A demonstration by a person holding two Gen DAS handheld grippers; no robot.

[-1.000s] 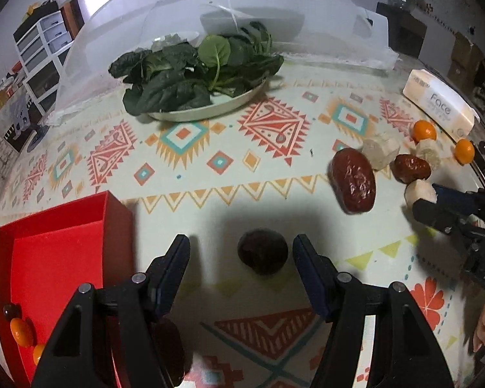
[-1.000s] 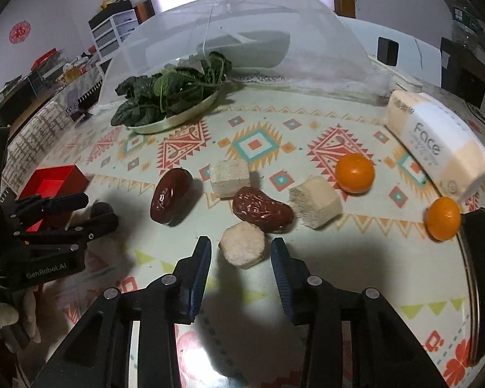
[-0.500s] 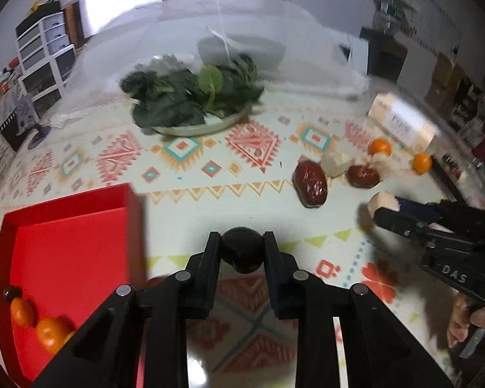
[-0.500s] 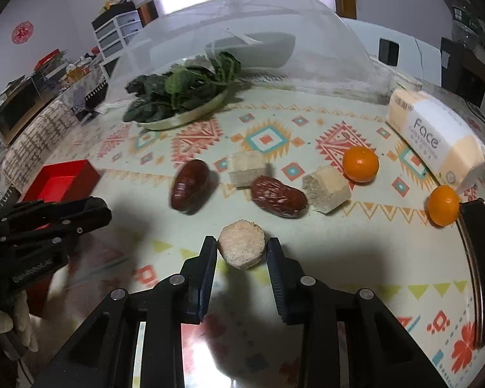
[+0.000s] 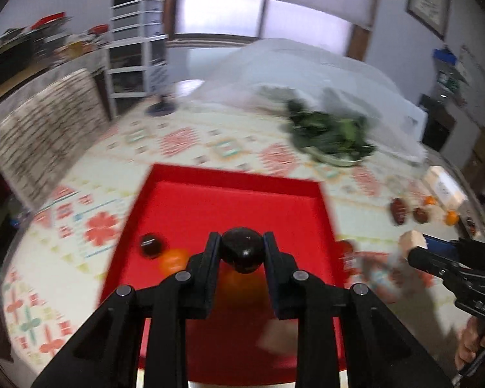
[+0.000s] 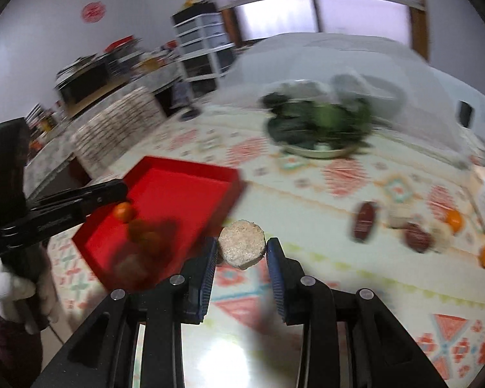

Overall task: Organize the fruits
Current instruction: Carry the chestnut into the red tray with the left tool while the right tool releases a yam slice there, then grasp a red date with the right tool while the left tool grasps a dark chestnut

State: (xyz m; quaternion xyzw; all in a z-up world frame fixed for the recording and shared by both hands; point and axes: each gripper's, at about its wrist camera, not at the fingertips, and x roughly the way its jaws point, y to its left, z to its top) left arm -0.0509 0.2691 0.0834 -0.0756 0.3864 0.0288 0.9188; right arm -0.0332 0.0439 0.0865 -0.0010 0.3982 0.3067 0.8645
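Observation:
My left gripper [image 5: 242,253] is shut on a dark round fruit [image 5: 242,255] and holds it above the red tray [image 5: 236,181]. The tray holds a dark fruit [image 5: 152,245] and small oranges [image 5: 174,260]. My right gripper [image 6: 241,252] is shut on a beige round slice [image 6: 241,248] and holds it above the table, just right of the red tray [image 6: 184,174]. The slice also shows in the left wrist view [image 5: 412,246]. Red dates [image 6: 363,221] and oranges [image 6: 453,220] lie on the table at the right.
A plate of dark greens [image 6: 320,129] stands at the back under a white mesh cover [image 6: 339,61]. A tissue pack [image 5: 444,189] lies at the far right. Pale cubes [image 6: 397,216] lie among the dates. A chair back [image 5: 45,129] stands at the table's left edge.
Both grippers have lifted their items and swung left toward the red tray. The left gripper with the dark fruit now hangs over the tray; the right one nears its edge.

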